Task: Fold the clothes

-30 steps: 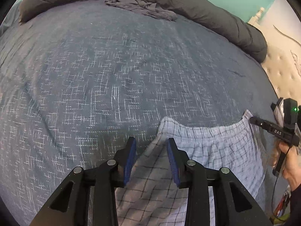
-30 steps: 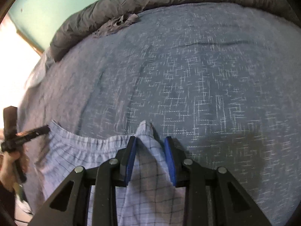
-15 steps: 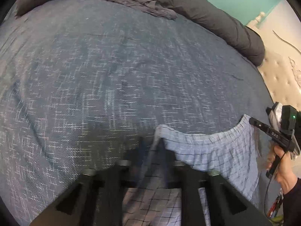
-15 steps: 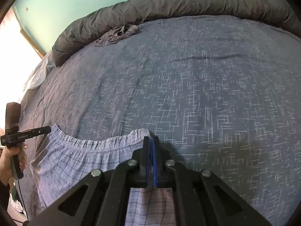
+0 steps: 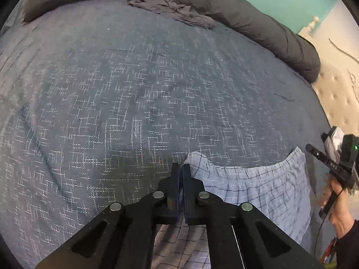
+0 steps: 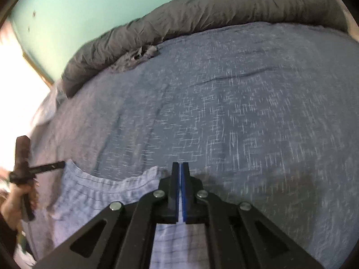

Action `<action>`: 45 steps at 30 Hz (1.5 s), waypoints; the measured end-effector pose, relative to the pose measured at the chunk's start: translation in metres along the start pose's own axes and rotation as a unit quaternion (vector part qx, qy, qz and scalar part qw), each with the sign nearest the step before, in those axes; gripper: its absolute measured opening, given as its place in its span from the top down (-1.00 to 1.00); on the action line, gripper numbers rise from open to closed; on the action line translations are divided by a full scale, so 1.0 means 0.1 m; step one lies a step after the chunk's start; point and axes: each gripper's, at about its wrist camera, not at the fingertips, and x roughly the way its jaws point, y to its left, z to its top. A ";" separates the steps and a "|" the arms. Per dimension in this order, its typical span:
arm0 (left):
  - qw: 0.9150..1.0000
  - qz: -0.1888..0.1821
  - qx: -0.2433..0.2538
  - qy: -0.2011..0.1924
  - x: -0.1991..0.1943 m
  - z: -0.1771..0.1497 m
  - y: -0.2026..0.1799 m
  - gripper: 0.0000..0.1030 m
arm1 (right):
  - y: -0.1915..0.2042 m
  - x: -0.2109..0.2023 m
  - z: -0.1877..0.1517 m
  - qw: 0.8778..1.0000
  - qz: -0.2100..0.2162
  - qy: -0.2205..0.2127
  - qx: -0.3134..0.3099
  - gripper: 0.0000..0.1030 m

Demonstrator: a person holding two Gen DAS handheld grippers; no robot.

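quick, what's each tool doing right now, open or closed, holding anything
Left tool: closed on one waistband corner of the plaid shorts.
Right tool: closed on the other waistband corner of the shorts.

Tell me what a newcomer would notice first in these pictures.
First, the pale checked shorts at the near edge of the blue bedspread, their waistband stretched between two black grippers. The left gripper and the right gripper are each clamped on a corner of that waistband. Next, the grey rolled duvet along the far edge of the bed, with a crumpled grey garment lying against it.
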 end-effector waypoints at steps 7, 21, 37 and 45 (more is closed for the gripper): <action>1.000 -0.013 -0.008 0.000 -0.40 -0.17 0.19 0.29 | 0.08 -0.42 -0.43 0.998 0.062 -0.004 0.023 0.96; 0.999 0.011 -0.039 0.023 -0.90 -1.11 0.75 0.11 | 0.26 -1.17 -1.50 0.989 0.129 -0.025 0.063 0.94; 0.998 0.040 -0.046 0.029 -0.87 -1.41 0.80 0.83 | 0.16 -1.23 -1.82 0.978 0.179 -0.042 0.096 0.93; 0.999 0.021 -0.023 0.030 -0.97 -1.37 0.46 0.95 | 0.10 -1.23 -1.83 0.975 0.188 -0.046 0.108 0.92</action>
